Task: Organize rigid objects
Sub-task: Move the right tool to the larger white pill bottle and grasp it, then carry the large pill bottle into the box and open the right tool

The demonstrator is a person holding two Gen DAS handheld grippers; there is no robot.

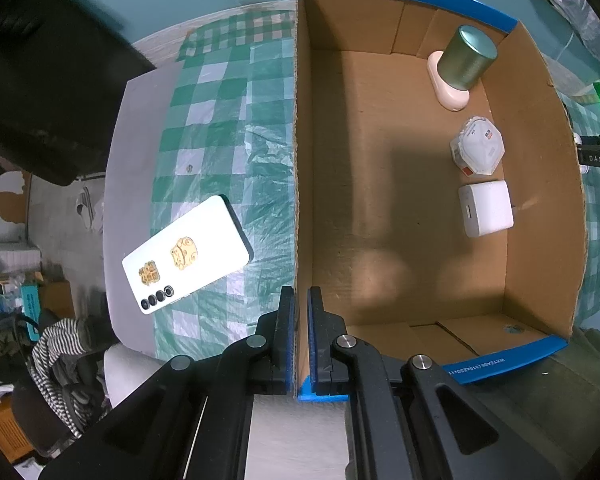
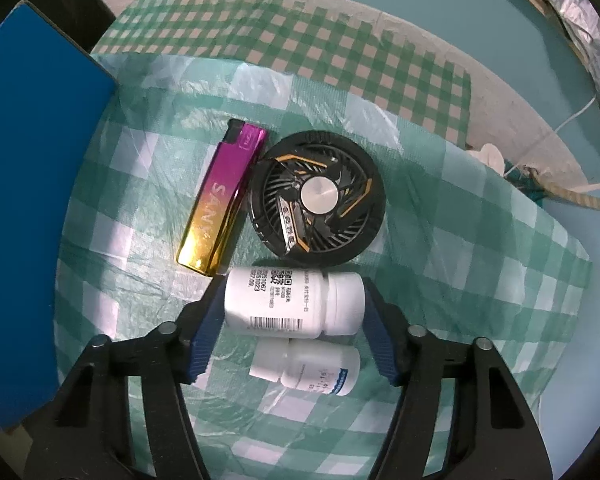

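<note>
Phone [image 1: 188, 256] left; bottle [image 2: 294, 306] right.

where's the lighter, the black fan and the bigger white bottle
lighter [image 2: 223, 197]: right wrist view, middle of its pink-to-gold body
black fan [image 2: 317, 199]: right wrist view, silver hub at its centre
bigger white bottle [image 2: 276, 304]: right wrist view, printed label on its side

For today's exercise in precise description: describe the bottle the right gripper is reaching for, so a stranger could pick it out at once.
On the green checked tablecloth, find the round black fan. Just below it a white pill bottle lies on its side between the right gripper fingers. It is larger than the second white bottle beneath it, and shows a barcode and QR code.
</note>
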